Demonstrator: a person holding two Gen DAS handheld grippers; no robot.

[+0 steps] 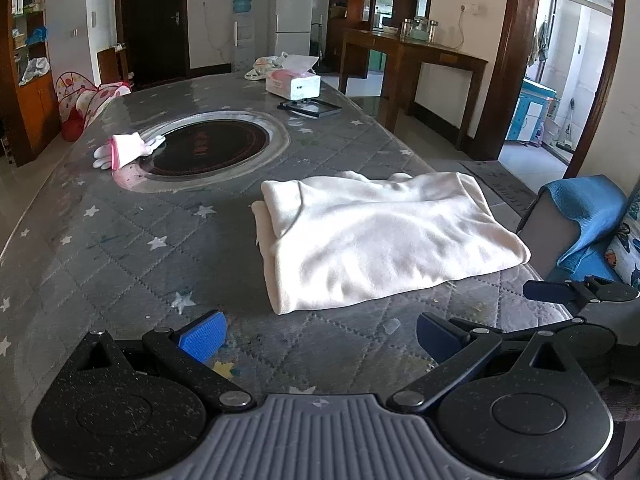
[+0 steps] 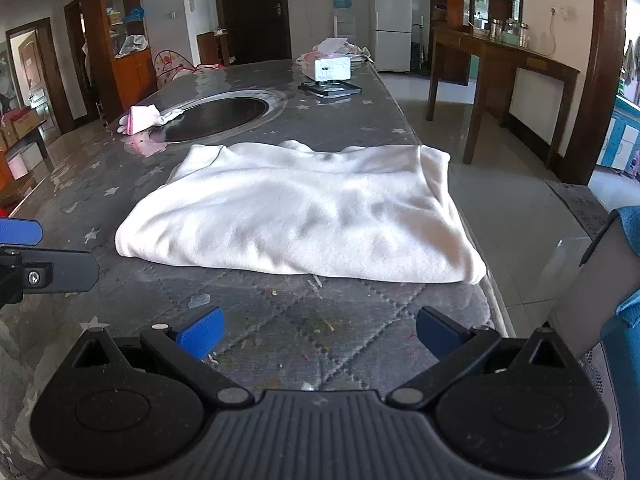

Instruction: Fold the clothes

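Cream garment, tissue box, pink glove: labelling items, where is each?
Cream garment (image 2: 304,216), right wrist view, middle of folded top layer.
Tissue box (image 1: 294,85), left wrist view, front face.
Pink glove (image 1: 126,150), left wrist view, cuff.

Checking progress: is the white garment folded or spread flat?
Folded: the white garment lies as a compact rectangle with layers stacked at its left edge; both grippers are open, clear of it.

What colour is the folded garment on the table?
Cream white, plain; the garment shows best in the right wrist view.
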